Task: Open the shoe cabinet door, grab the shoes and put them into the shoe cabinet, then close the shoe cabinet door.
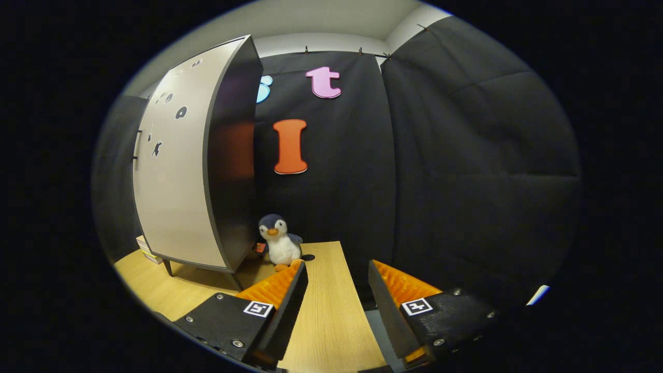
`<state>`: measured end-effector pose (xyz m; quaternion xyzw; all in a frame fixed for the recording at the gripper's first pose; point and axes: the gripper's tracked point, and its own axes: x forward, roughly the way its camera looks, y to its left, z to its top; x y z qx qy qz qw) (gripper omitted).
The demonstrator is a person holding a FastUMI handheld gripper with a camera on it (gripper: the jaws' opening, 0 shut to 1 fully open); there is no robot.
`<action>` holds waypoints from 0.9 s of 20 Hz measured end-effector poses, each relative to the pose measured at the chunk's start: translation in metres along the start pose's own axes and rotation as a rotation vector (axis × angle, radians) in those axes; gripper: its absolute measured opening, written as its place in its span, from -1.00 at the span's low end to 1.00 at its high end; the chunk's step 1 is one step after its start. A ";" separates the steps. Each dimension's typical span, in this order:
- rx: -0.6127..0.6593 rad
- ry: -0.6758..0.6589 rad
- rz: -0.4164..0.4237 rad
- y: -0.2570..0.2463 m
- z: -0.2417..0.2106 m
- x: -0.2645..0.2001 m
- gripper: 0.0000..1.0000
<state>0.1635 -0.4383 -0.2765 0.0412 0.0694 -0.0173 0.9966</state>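
Observation:
The shoe cabinet [184, 166] stands on short legs on the wooden tabletop [326, 316], well beyond and to the left of my fingers. Its pale front door is shut, with a dark handle [137, 145] on the far left edge and small dark stickers near the top. Its dark side panel faces me. My gripper [336, 272] hovers over the table's right part, open, nothing between the fingers.
A plush penguin [279, 242] sits by the cabinet's near corner, just beyond my left finger. A small box [147, 249] lies under the cabinet's left end. The table's right edge runs between my fingers, with the black cloth wall [466, 171] close behind.

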 end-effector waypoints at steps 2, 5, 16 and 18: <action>-0.009 -0.007 -0.013 0.013 0.014 -0.013 0.53; 0.036 -0.043 0.003 0.047 0.043 -0.033 0.53; 0.084 -0.018 0.019 0.187 0.105 -0.094 0.54; 0.090 -0.030 0.025 0.209 0.118 -0.106 0.54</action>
